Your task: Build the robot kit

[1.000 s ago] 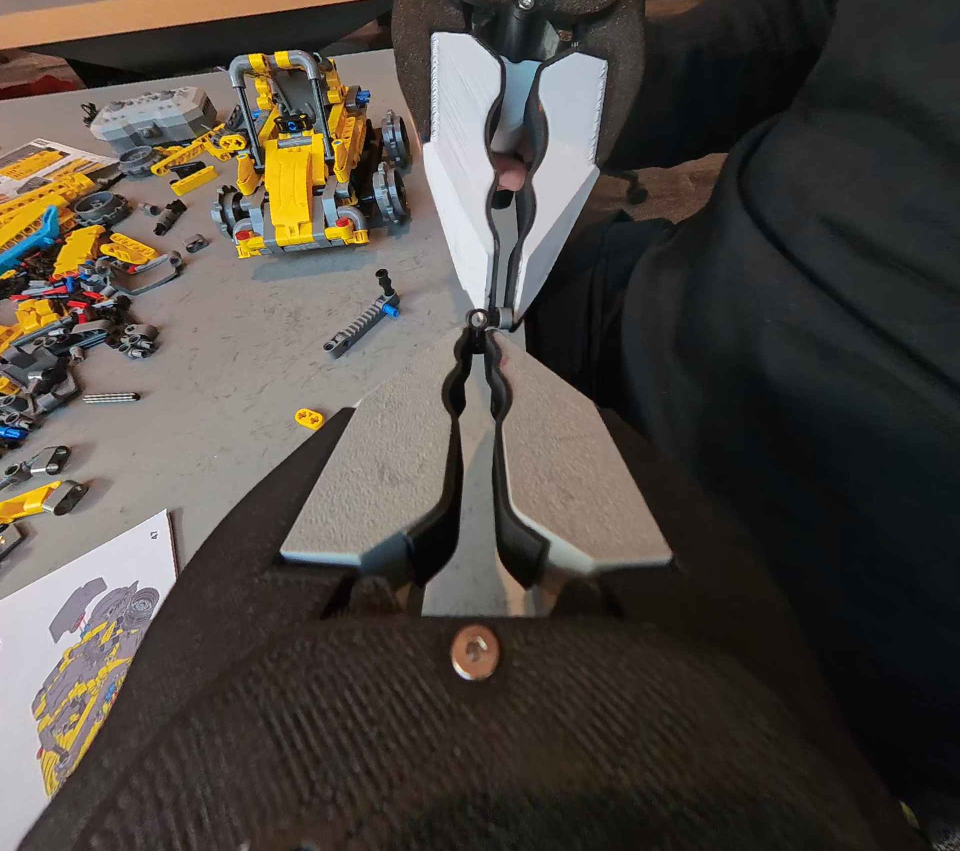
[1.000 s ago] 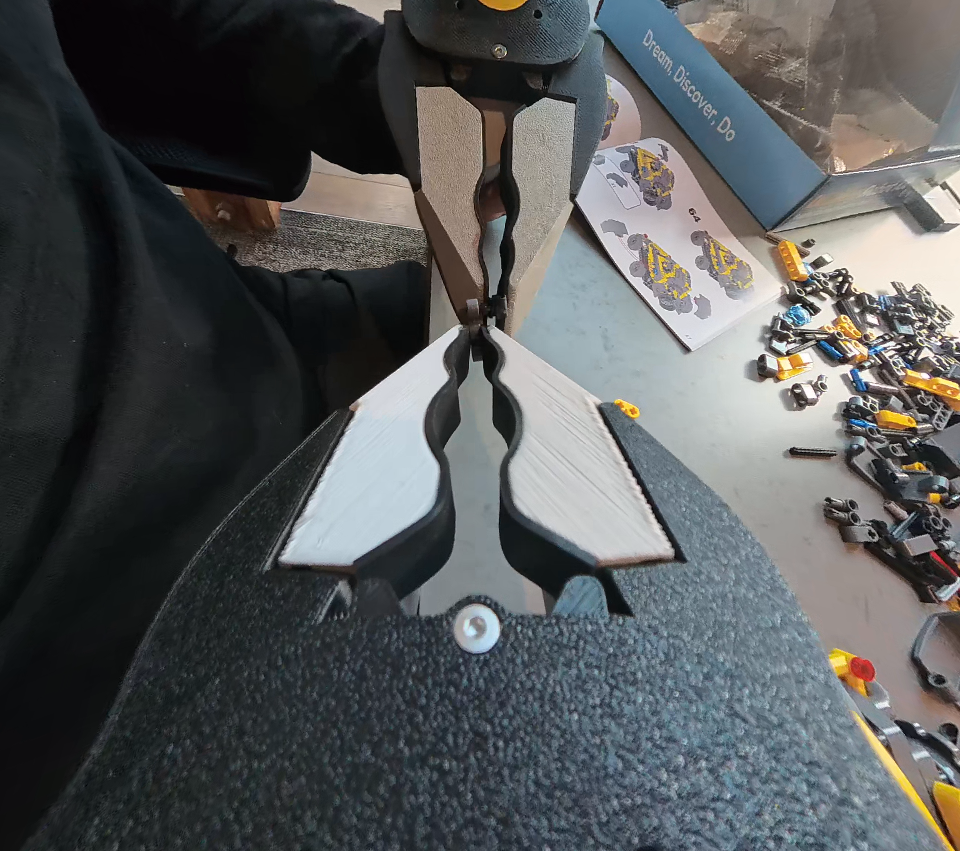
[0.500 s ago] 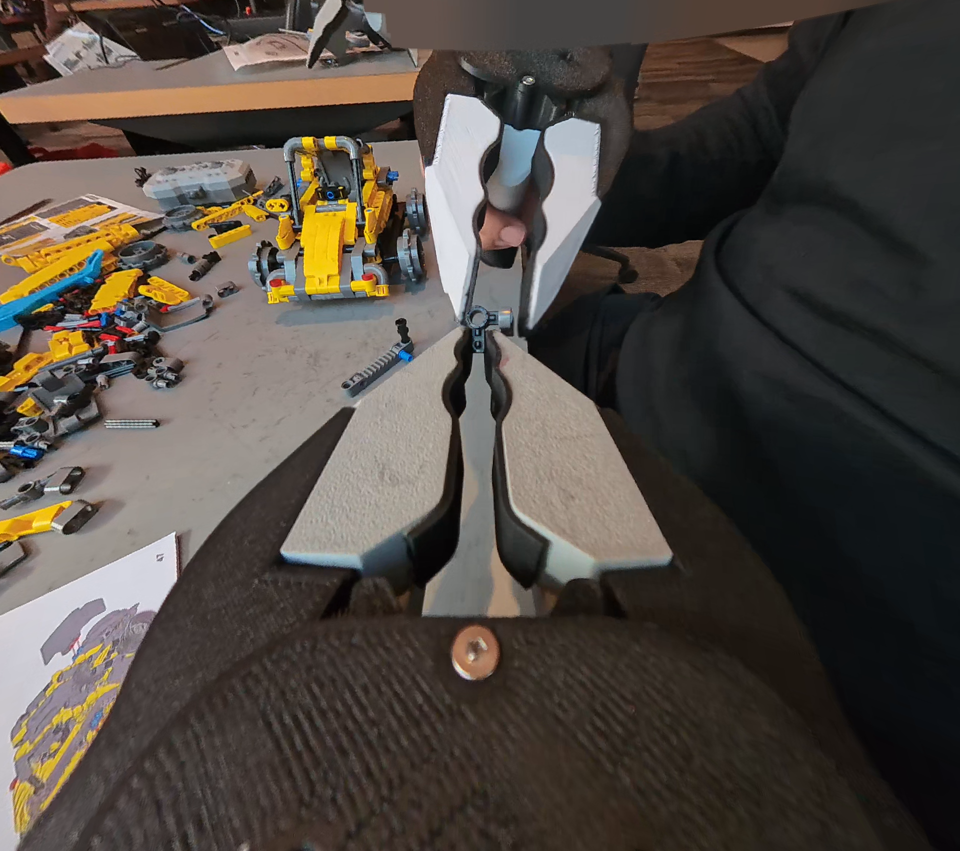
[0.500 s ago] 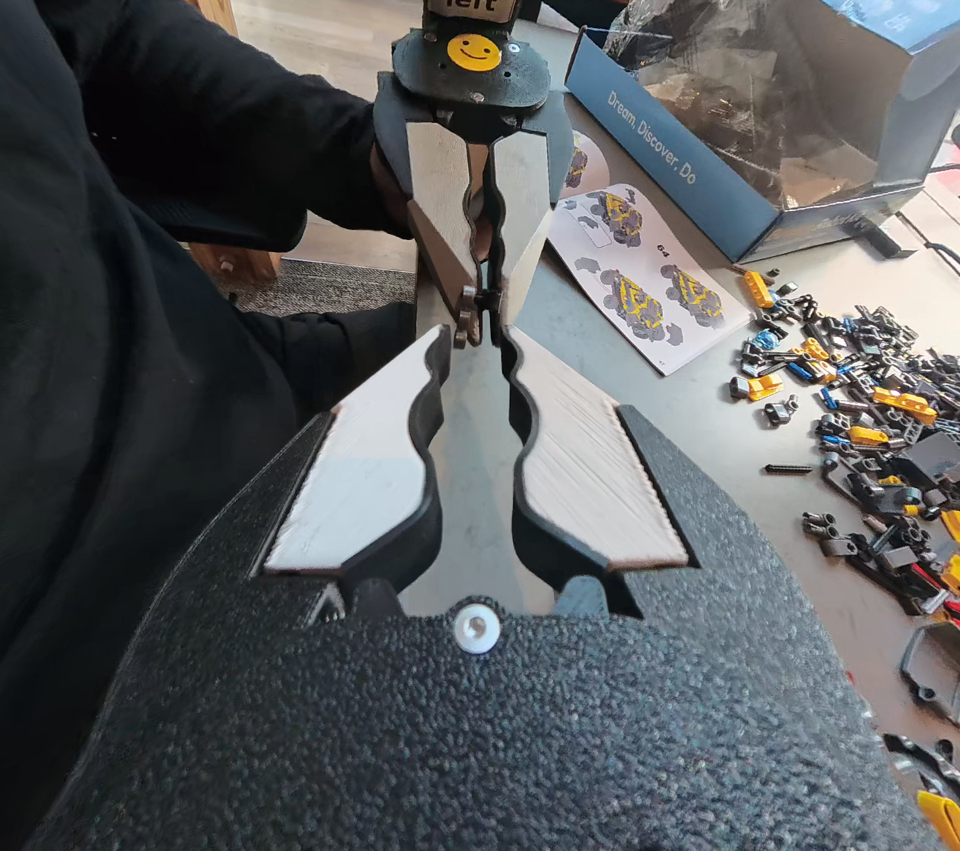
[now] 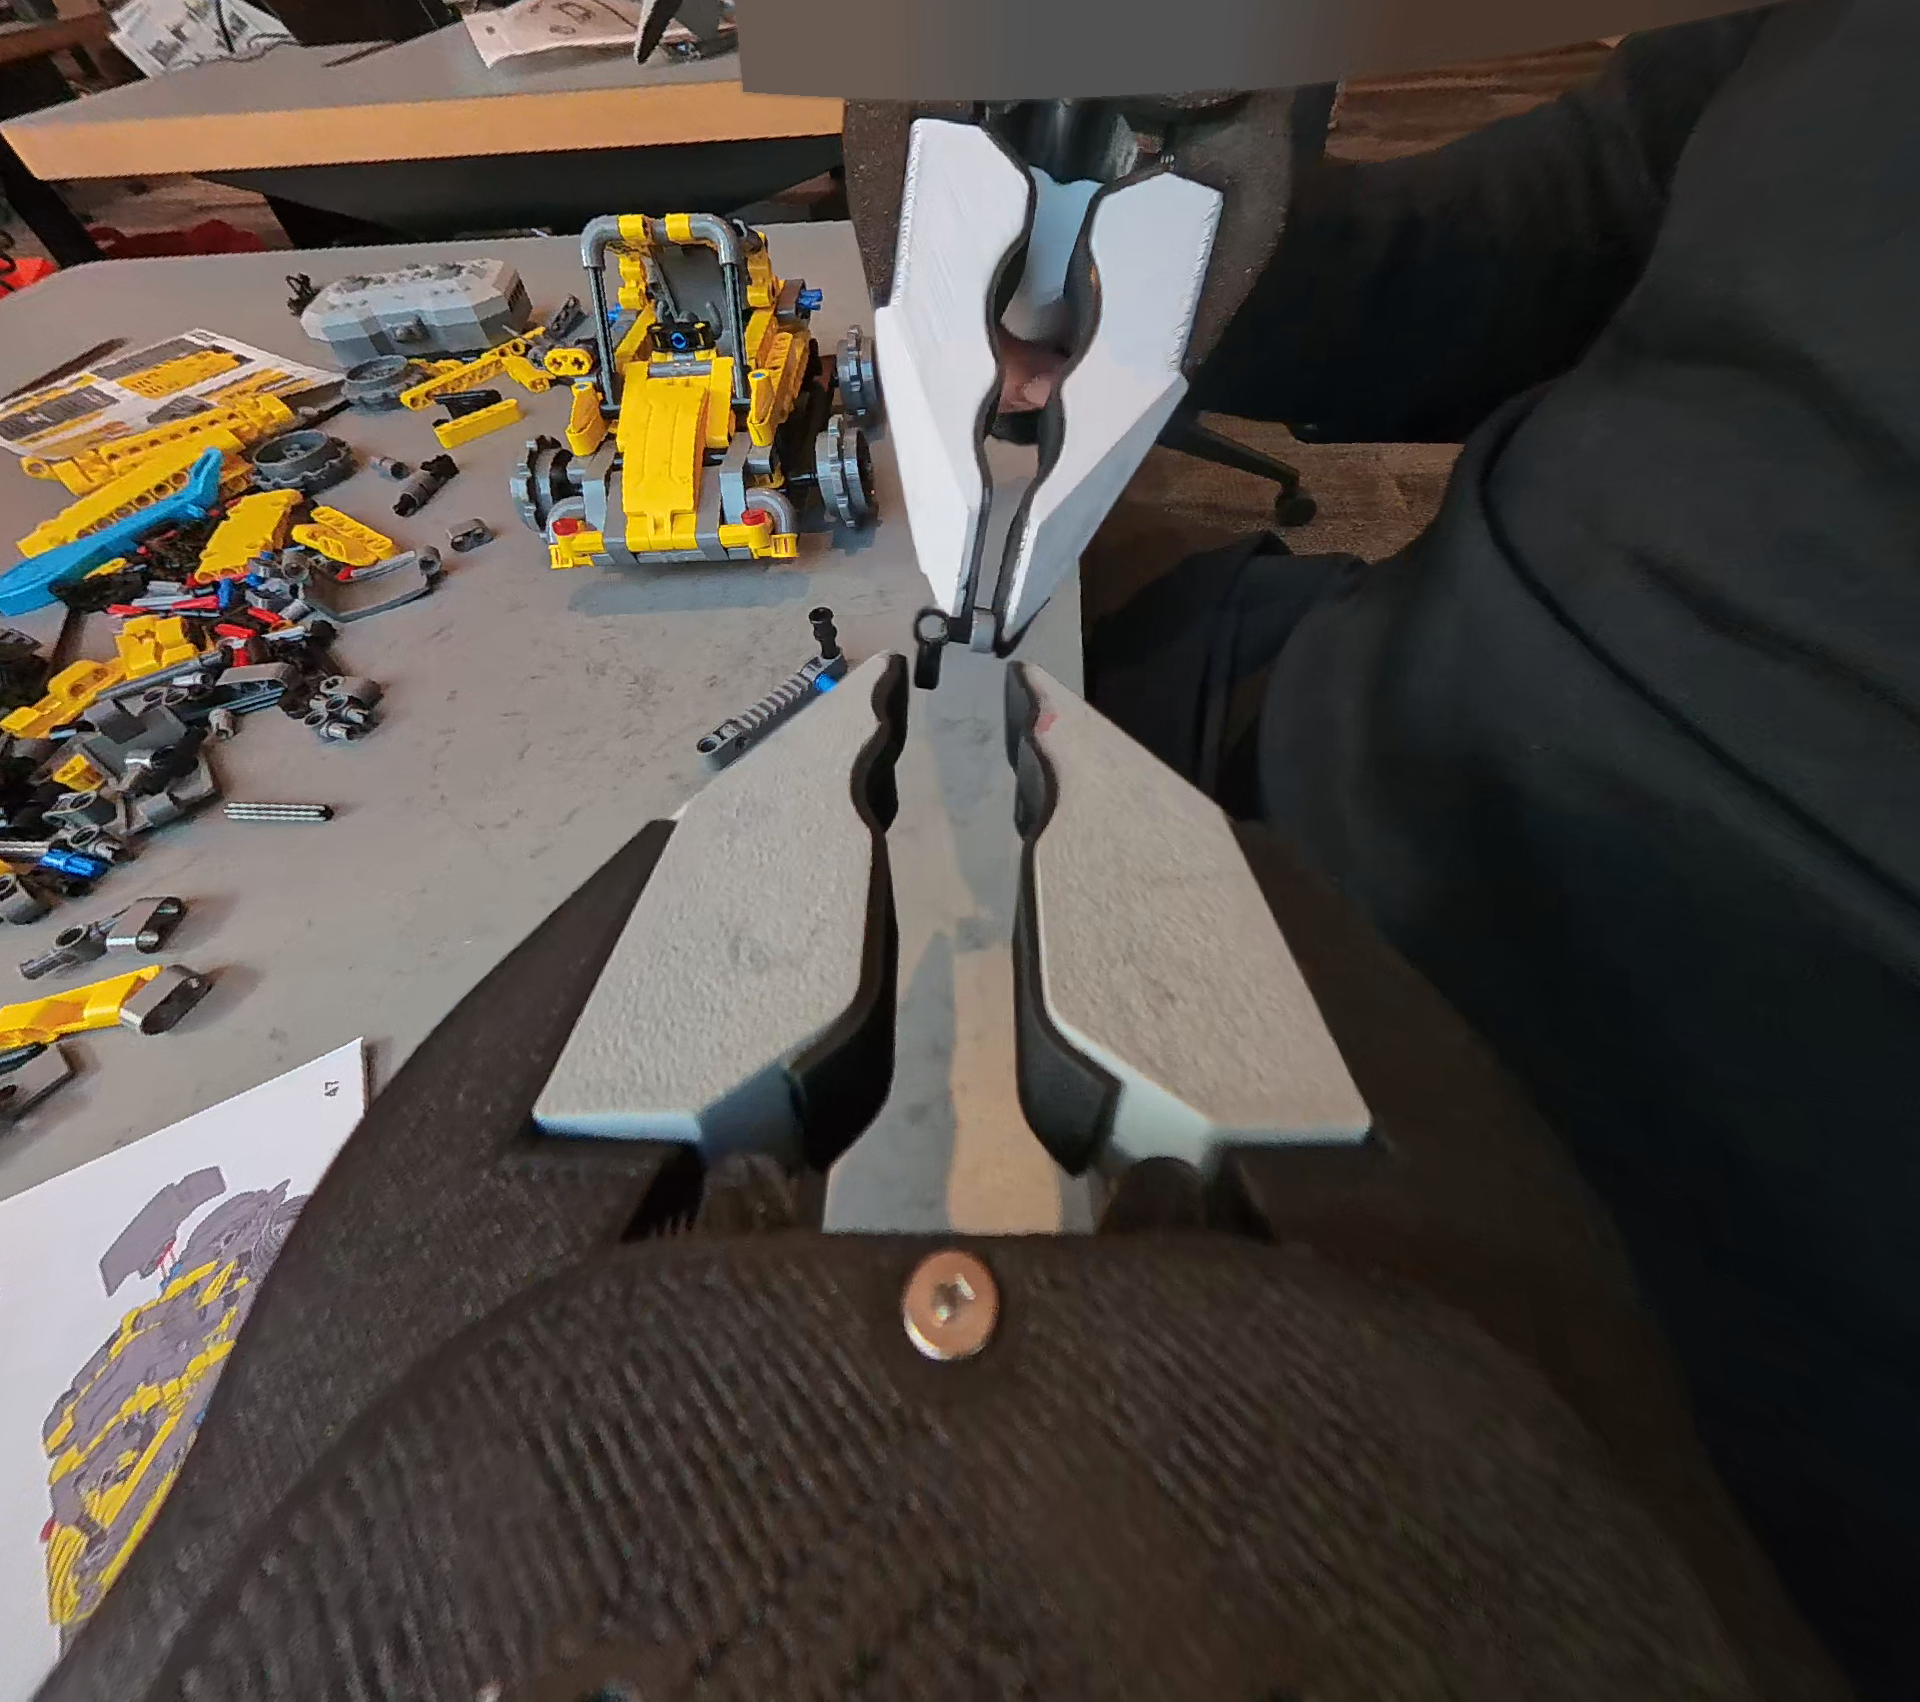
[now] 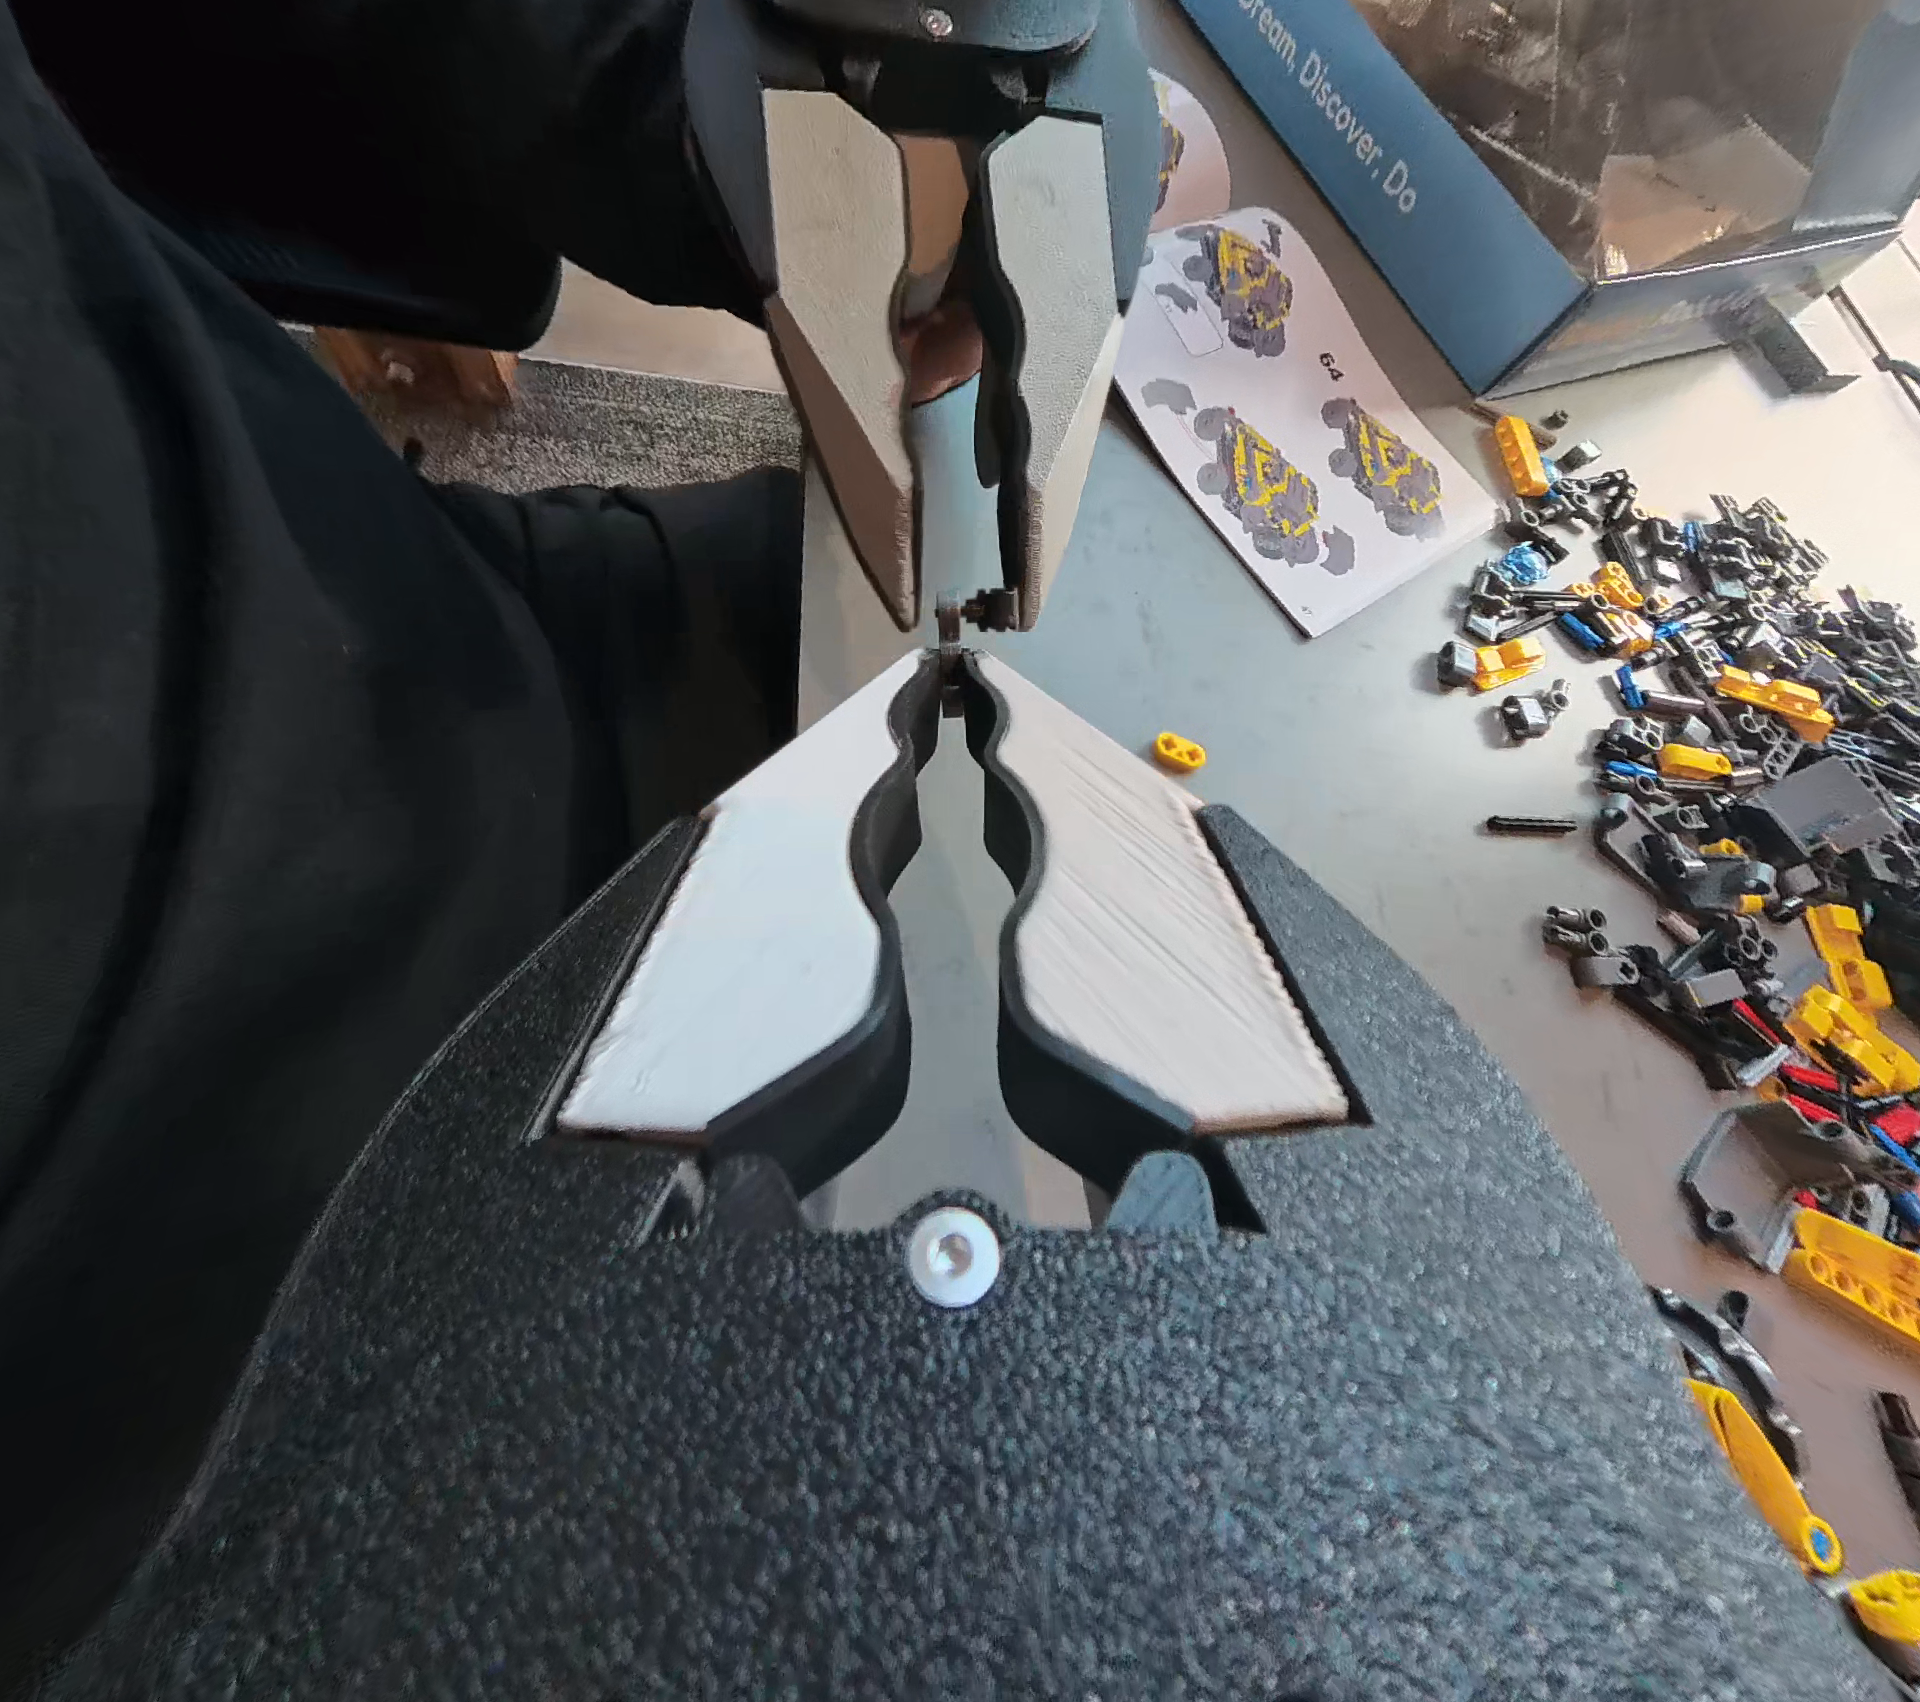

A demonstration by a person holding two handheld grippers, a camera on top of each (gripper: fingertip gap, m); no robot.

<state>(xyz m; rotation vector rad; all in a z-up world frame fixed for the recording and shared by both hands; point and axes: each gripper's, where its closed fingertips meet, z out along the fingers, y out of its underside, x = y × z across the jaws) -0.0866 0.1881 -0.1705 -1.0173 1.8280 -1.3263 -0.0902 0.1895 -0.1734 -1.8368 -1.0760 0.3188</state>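
Your left gripper (image 5: 956, 681) and right gripper (image 6: 948, 676) point at each other, tip to tip, above the near edge of the grey desk (image 5: 499, 821). The left jaws stand narrowly apart and hold nothing. The right jaws are pinched together on a small dark connector piece (image 5: 932, 639), which sticks out from their tips into the mouth of the left jaws. It sits close against one left fingertip; whether it touches cannot be told. Your black sleeve (image 6: 395, 94) and torso fill the space on your body's side of both grippers.

On the desk just beyond the left jaws, away from your body, lies a grey toothed bar (image 5: 769, 707) with a blue and black end. Close beside the right jaws lies a small yellow link (image 6: 1179, 750), and past it a short black axle (image 6: 1530, 824).

Near the base of the left gripper an open instruction booklet (image 5: 187, 1289) shows drawings of a yellow and grey vehicle. Farther out, a pile of loose yellow, black, grey and blue parts (image 6: 1766, 769) spreads across the desk. Beyond the toothed bar stands a part-built yellow and grey vehicle model (image 5: 675, 426) with a grey roll bar. Behind the left gripper, seen from the right wrist, is a dark blue box (image 6: 1403, 146) holding crumpled clear plastic. A second table stands in the background.
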